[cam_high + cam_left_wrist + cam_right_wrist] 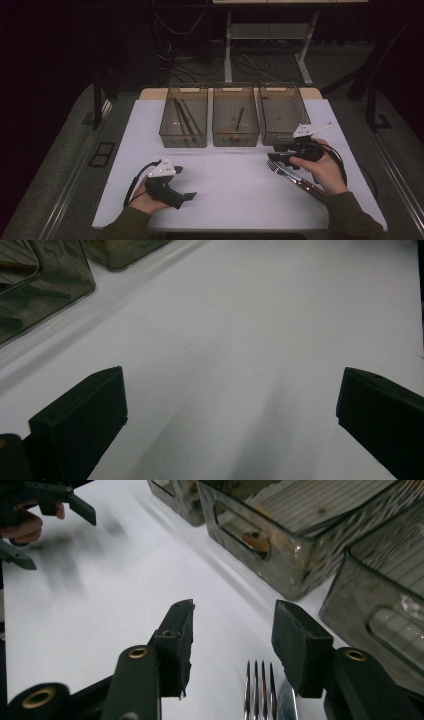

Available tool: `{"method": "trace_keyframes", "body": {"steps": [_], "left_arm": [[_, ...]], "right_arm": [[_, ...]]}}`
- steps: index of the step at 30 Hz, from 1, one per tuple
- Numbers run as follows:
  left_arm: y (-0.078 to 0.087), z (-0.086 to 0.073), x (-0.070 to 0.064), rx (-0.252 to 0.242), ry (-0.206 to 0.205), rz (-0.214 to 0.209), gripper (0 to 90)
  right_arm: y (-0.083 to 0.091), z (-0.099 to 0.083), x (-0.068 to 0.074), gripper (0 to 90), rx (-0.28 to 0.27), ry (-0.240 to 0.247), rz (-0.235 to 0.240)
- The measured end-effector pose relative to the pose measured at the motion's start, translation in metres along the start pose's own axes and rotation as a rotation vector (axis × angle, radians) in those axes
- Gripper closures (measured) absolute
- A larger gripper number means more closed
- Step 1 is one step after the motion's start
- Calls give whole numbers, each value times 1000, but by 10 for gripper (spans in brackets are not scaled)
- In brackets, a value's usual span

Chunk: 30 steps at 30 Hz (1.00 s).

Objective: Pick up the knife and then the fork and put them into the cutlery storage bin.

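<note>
A fork (273, 165) and a knife (295, 177) with dark wooden handles lie side by side on the white mat (235, 190) at the right. My right gripper (276, 154) stands open just over their front ends. In the right gripper view the fork tines (259, 685) and the knife tip (286, 702) lie low between the parted jaws of my right gripper (232, 620), untouched. My left gripper (186, 183) rests open near the mat's front left, and nothing sits between the jaws of my left gripper (230, 390).
Three smoky see-through bins stand in a row at the back: the left bin (184, 117) holds dark sticks, the middle bin (236, 117) one dark stick and a brown piece, the right bin (281, 112) looks bare. Dark floor surrounds the table.
</note>
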<state>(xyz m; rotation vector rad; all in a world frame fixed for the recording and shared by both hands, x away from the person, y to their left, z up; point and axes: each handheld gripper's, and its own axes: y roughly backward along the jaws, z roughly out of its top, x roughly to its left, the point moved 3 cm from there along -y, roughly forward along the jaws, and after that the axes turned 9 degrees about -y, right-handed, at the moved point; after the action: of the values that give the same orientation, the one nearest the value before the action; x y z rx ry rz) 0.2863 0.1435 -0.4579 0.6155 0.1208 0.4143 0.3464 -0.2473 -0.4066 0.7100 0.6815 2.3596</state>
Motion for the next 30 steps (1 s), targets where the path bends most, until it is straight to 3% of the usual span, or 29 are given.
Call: {"method": "trace_keyframes", "body": {"steps": [8, 17, 30], "left_arm": [[1, 0, 1, -9, -3, 2, 0], [0, 0, 0, -6, -4, 1, 0], [0, 0, 0, -2, -2, 2, 0]], "right_arm": [[13, -13, -1, 497, 8, -2, -4], [25, -29, -6, 508, 46, 6, -45], [37, -48, -12, 595, 202, -5, -117]]}}
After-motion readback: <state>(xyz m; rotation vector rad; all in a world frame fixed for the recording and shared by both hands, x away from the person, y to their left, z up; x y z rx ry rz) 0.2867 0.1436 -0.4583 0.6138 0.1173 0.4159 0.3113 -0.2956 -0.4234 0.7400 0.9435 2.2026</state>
